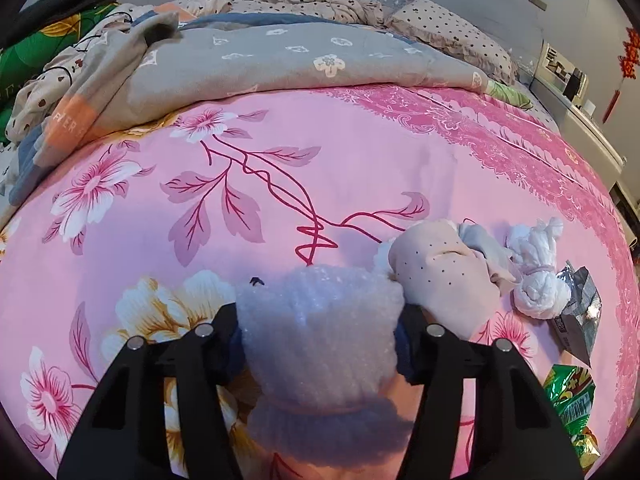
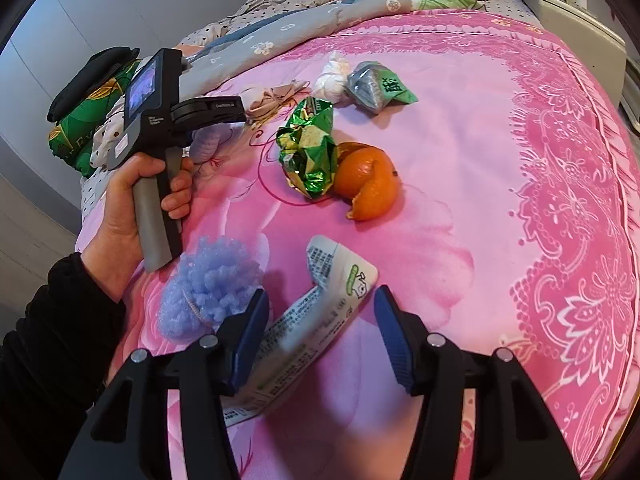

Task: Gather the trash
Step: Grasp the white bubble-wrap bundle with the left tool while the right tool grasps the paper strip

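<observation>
**Two hand-held grippers picking litter off a bed**

Shows a pink flowered bed [image 2: 460,140] strewn with trash, seen along the fingers of each tool.

Left view: left hand-held gripper [image 1: 320,312] angled down at the bed and clamped on a white foam net [image 1: 320,344], both pads pressed into its sides. Fills the whole gap, soft enough to squash, so likely secure for lifting away. Held from behind by a bare hand [image 2: 124,208] in a dark sleeve, as seen from the right view.

Right view: right hand-held gripper [image 2: 322,304] also tipped down, fingers apart around a flattened white packet [image 2: 340,276] lying on the bed. Touches or nearly touches the left pad; clear of the right one. Not yet gripped, it seems; straddled this way probably to pinch it across its narrow width.

Waiting on the bed: a second foam net [image 2: 212,280] just beside the packet, then a green wrapper [image 2: 310,148] touching orange peel [image 2: 368,184], and further back a tissue ball [image 2: 332,76] beside a silver bag [image 2: 372,84].

No bin in either view.
</observation>
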Tool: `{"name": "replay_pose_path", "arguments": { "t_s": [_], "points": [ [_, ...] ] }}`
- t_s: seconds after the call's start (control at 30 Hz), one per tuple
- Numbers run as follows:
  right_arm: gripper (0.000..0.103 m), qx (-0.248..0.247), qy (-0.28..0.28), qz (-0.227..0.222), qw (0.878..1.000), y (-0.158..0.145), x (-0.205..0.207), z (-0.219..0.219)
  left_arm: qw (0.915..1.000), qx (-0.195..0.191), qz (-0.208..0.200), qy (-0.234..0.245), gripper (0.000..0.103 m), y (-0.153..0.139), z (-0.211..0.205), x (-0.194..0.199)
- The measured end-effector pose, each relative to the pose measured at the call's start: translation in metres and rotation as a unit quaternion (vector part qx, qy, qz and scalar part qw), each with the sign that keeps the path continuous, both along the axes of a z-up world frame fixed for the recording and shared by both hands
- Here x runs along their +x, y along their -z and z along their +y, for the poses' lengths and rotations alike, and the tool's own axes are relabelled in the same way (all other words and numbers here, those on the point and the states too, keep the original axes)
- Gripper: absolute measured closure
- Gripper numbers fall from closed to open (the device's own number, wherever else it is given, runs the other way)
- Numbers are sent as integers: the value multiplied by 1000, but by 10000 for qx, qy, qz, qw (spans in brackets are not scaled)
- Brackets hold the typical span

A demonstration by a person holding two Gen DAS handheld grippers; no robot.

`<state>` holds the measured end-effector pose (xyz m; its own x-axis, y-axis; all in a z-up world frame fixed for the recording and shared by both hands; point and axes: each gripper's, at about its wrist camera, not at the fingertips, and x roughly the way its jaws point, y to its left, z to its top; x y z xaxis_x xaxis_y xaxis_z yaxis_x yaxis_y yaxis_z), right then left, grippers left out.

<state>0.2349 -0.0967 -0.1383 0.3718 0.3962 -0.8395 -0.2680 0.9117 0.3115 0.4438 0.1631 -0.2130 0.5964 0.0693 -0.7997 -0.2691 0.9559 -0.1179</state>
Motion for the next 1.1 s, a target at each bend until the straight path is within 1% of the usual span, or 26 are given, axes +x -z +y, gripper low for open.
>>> {"name": "replay_pose_path", "arguments": {
  "t_s": [0.03,0.1,0.13,0.27,0.33,0.43,0.57,0.77,1.1],
  "points": [
    [54,25,-6,20,10000,1,1,1,10000,-36,-35,-6,59,0,1,0],
    [55,62,-10,35,10000,1,3,1,9998,-151,-121,-7,64,-1,3,-2],
    [58,63,-27,58,10000,3,4,2,9997,-188,-152,-8,66,0,4,-2],
    [65,33,-50,108,9999,6,8,4,9995,-226,-233,-26,70,-1,5,-4],
    [72,83,-53,124,9999,5,9,4,9993,-252,-272,-37,71,-3,6,-5],
    [77,119,-81,103,9998,3,9,4,9993,-225,-300,-40,71,-7,7,-9],
    [77,76,-102,24,9999,-2,5,3,9991,-215,-373,-30,72,-16,8,-16],
    [77,70,-42,-119,9999,-15,-1,-2,9984,-215,-524,-4,72,-37,7,-31],
    [77,94,117,-479,9987,-46,-23,-19,9967,-280,-766,10,72,-68,3,-75]
  ]
}}
